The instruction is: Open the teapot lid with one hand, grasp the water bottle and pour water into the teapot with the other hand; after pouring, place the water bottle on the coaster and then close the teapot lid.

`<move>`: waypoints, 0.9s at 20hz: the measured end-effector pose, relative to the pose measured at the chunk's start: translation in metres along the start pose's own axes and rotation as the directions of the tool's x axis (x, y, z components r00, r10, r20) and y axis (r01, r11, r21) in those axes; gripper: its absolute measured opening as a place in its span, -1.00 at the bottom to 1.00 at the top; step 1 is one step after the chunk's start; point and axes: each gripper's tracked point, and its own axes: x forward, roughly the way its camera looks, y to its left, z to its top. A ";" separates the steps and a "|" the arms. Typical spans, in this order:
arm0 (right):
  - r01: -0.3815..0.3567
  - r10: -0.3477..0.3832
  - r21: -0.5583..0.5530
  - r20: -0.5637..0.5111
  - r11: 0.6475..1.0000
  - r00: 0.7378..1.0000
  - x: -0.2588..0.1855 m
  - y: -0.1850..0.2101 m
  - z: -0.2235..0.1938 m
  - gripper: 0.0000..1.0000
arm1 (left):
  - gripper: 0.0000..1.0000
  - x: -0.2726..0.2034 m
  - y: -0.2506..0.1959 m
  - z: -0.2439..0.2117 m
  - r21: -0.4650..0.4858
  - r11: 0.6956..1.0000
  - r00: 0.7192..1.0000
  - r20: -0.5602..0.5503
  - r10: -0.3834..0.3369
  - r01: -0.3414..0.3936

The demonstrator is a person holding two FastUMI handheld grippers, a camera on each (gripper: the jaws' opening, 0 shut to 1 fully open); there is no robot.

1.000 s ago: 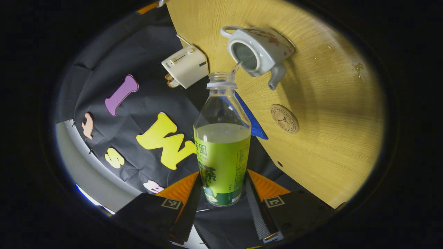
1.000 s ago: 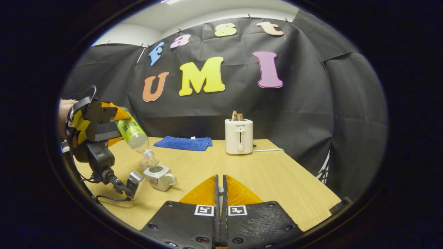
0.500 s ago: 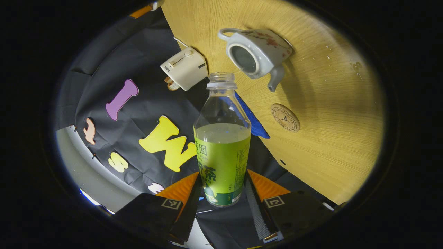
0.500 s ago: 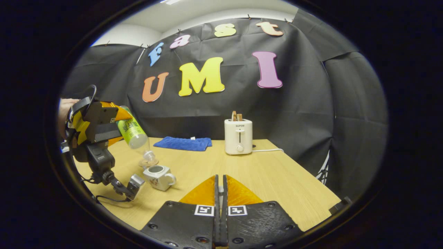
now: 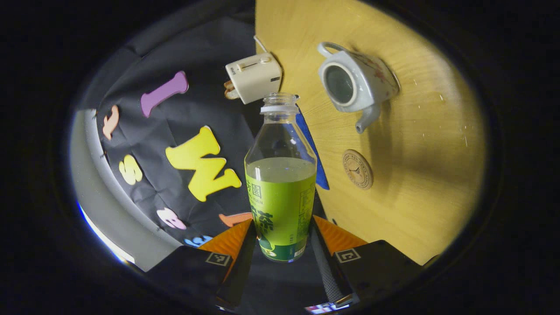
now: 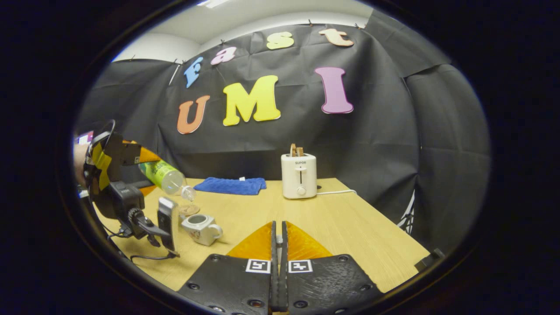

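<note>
Left claw [image 5: 280, 245] clamped on tilted, uncapped water bottle [image 5: 281, 175] above bench [image 5: 415, 175] near lidless teapot [image 5: 356, 83] and coaster [image 5: 357, 169]; right claw [image 6: 278, 262] pressed shut, apparently empty.

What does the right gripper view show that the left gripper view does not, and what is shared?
Right gripper view: the right gripper, fingers together, and the left gripper from outside, holding the water bottle tilted. Left gripper view: the bottle's liquid level and the open teapot from above. Shared: teapot, bottle, coaster, toaster, table.
</note>
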 end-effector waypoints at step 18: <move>-0.009 0.010 -0.021 0.041 1.000 0.999 -0.009 0.035 0.028 -1.00 | 0.45 0.009 -0.033 -0.022 -0.983 0.015 0.982 0.183 -0.045 0.184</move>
